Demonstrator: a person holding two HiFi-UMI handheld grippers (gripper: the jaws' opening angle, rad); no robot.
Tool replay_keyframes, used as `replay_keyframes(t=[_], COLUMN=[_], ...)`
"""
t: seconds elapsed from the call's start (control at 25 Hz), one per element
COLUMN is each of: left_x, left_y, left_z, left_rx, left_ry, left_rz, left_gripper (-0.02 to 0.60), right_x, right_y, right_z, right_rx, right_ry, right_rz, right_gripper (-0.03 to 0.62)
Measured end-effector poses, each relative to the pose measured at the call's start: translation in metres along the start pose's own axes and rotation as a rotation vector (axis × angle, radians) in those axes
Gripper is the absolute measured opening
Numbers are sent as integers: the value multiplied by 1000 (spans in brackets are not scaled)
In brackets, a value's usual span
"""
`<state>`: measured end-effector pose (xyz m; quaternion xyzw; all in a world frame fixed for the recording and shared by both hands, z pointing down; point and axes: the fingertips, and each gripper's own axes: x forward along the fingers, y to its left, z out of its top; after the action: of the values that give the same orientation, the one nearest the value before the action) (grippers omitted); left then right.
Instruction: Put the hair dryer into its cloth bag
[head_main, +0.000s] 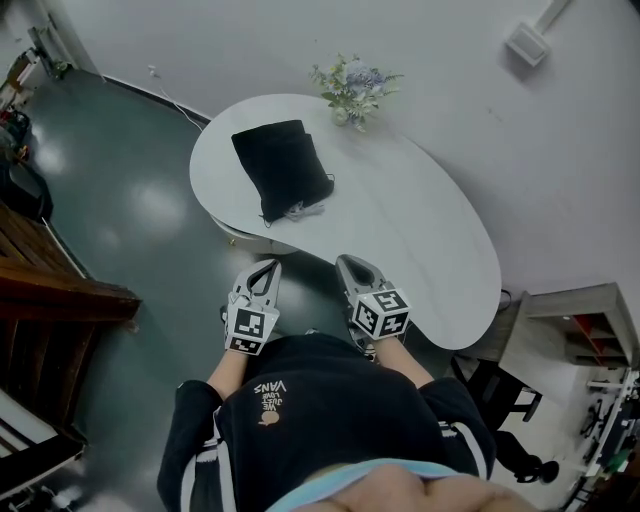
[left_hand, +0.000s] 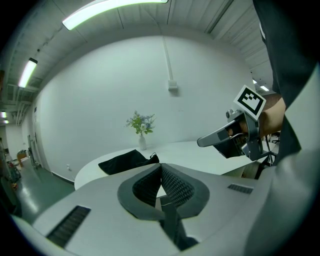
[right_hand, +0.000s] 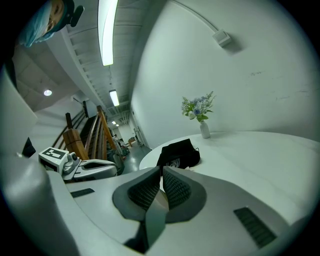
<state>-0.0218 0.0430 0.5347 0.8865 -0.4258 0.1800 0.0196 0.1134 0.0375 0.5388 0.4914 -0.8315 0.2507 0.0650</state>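
Cloth bag (head_main: 282, 165) on white table (head_main: 420, 230), flower vase (head_main: 352, 92) near

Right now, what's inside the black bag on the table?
The bag lies on the table. Something pale shows at its mouth; the cloth covers the rest, so I can't name it.

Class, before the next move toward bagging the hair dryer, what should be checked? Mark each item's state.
1. Left tool empty, jaws together: ok.
2. Right tool empty, jaws together: ok.
3. Cloth bag lying on the table: ok.
4. Hair dryer located: cannot tell; none in sight outside the bag.
5. Tools at the bag: not ok; both are held near the body, short of the table edge.
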Motion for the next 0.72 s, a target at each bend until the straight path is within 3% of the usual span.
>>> replay_keyframes(t=[0.72], left_x=[-29], left_y=[-23], left_z=[-8], left_rx=[-46], left_ry=[0], left_rz=[49], left_gripper=[18], right_x=[-16], right_y=[8], right_z=[-16], right_rx=[11], right_ry=[17], right_rz=[44], right_gripper=[43])
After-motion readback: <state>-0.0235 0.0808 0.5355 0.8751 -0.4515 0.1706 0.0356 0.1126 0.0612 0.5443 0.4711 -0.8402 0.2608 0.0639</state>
